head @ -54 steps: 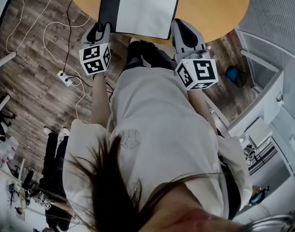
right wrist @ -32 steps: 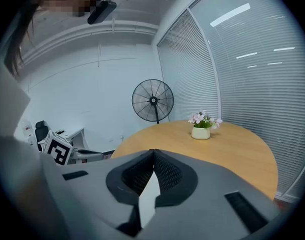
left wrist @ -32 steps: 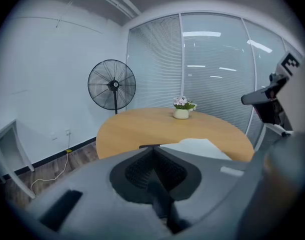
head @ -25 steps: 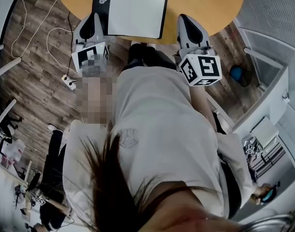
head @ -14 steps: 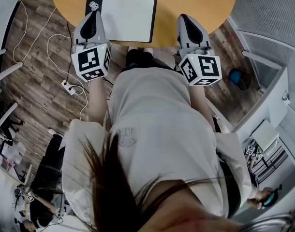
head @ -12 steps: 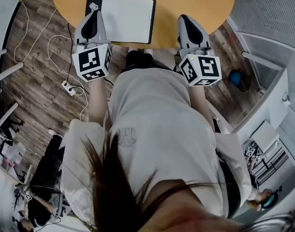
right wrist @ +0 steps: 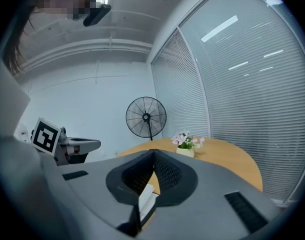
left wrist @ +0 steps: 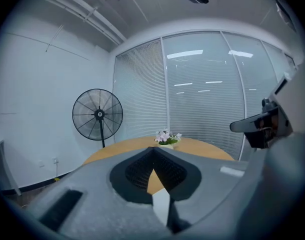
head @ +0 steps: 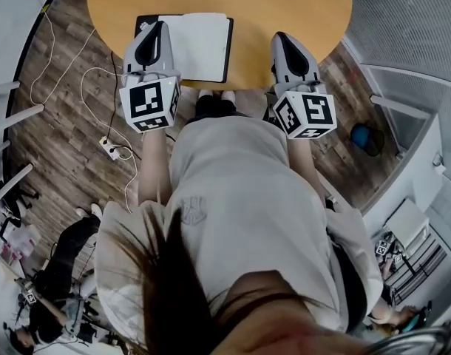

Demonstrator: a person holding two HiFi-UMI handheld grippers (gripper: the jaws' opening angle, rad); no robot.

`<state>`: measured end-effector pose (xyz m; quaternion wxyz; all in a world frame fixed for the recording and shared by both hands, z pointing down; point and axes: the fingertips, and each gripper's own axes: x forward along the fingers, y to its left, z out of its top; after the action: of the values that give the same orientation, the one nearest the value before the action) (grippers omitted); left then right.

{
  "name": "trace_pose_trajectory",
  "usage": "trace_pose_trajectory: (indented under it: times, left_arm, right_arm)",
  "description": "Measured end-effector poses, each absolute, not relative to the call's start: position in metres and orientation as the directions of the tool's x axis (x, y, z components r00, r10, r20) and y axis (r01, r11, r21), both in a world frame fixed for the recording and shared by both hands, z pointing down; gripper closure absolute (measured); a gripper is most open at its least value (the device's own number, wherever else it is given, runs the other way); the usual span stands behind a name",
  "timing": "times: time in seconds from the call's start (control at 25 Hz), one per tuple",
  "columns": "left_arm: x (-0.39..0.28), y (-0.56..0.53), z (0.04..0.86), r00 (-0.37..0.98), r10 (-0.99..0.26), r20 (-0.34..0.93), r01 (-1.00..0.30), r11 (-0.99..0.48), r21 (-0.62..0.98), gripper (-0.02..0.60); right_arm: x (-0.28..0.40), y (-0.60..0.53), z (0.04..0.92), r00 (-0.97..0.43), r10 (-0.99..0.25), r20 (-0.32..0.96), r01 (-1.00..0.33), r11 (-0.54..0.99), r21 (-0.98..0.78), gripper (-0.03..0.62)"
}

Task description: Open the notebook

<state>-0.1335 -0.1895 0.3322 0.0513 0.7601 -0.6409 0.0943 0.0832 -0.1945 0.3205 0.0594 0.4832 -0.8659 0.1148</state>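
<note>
The notebook (head: 197,41) lies open on the round wooden table (head: 285,6), white pages up, with its black cover showing at the left edge. My left gripper (head: 159,24) hangs over the notebook's left side, jaws shut and empty. In the left gripper view its jaws (left wrist: 153,150) meet at the tip, and a strip of white page (left wrist: 161,204) shows below them. My right gripper (head: 277,35) is to the right of the notebook, over the table's near edge, apart from it. Its jaws (right wrist: 153,152) also meet, empty, and the notebook (right wrist: 146,199) shows beneath them.
A small pot of flowers (right wrist: 186,144) stands at the table's far side. A standing fan (left wrist: 98,115) is beyond, by the glass wall with blinds. White cables and a power strip (head: 113,150) lie on the wooden floor to the left. A blue object (head: 361,135) sits at the right.
Both grippers have lifted and drawn back from the notebook's near edge, the left one more. The notebook has stayed open and flat on the table.
</note>
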Motion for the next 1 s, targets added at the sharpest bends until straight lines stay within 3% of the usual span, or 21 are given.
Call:
trace_pose_trajectory:
  times: [1.0]
  left_arm:
    - [-0.071, -0.188, 0.247, 0.281, -0.957, 0.069, -0.957, -0.284, -0.055, 0.565]
  right_arm:
    - [0.111, -0.194, 0.246, -0.509, -0.86, 0.033, -0.853, 0.499, -0.151, 0.594]
